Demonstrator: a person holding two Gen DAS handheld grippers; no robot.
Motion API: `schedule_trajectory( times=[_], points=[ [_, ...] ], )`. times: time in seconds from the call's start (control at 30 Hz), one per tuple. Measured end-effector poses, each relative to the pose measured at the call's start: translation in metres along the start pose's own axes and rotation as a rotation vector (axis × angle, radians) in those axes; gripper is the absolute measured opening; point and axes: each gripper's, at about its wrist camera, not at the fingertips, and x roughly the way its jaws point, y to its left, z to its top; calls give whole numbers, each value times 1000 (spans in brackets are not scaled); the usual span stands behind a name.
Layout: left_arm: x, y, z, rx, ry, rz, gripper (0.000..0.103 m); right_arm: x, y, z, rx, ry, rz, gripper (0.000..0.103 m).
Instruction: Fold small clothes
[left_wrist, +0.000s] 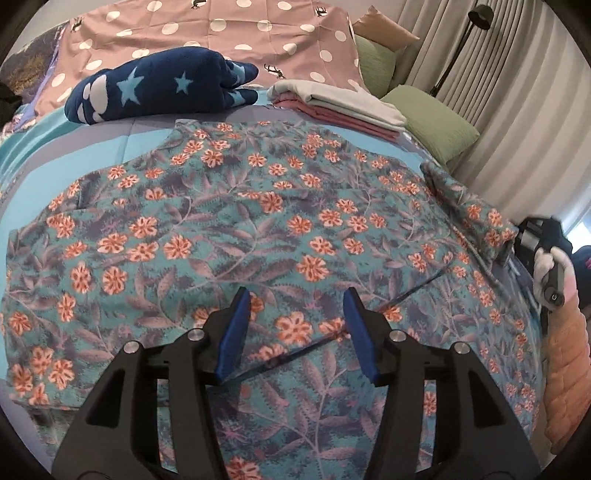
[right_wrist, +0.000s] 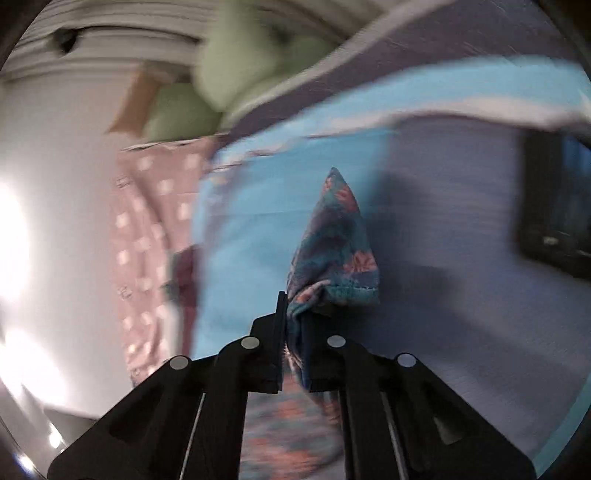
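Right claw (right_wrist: 293, 321) pinching floral garment (right_wrist: 334, 236), blurred

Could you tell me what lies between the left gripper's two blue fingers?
In the left wrist view, only the floral garment lies between the open left gripper's fingers.

My left gripper (left_wrist: 297, 334) hangs with its blue-padded jaws spread wide, nothing between them. My right gripper (right_wrist: 293, 317) has its black jaws pinched tight on a corner of teal floral fleece garment (right_wrist: 334, 243).
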Motion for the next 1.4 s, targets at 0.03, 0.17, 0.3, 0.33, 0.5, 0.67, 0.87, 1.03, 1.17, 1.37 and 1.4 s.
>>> schedule_trajectory(
  times=[0.03, 0.17, 0.3, 0.33, 0.5, 0.67, 0.87, 1.03, 1.17, 1.37, 1.4],
  points=[
    [-1, 2, 0, -13, -5, -13, 54, 2, 22, -8, -54, 14, 52, 8],
    [-6, 11, 0, -62, -19, -49, 55, 16, 137, -86, -380, 149, 267, 8],
    [-22, 32, -2, -145, -56, -53, 55, 43, 207, -202, -733, 355, 378, 8],
    [-26, 36, -3, -155, -65, -44, 55, 53, 212, -228, -798, 412, 380, 8],
    [-51, 64, -12, -250, -103, -129, 58, 88, 186, -340, -1087, 675, 239, 8],
    [-55, 77, -18, -365, -102, -317, 63, 82, 167, -374, -1198, 715, 174, 11],
    [-50, 73, -22, -382, -80, -343, 66, 53, 167, -396, -1309, 731, 233, 39],
    [-32, 76, -26, -432, -15, -351, 66, 48, 161, -407, -1337, 751, 222, 39],
    [-25, 69, -22, -391, -4, -334, 20, 40, 157, -404, -1326, 741, 206, 39],
    [-49, 43, 5, -251, -82, -304, 3, 16, 152, -375, -1347, 649, 168, 46],
    [-69, 39, 17, -218, -138, -304, 3, 14, 150, -367, -1344, 631, 154, 46]
  ],
)
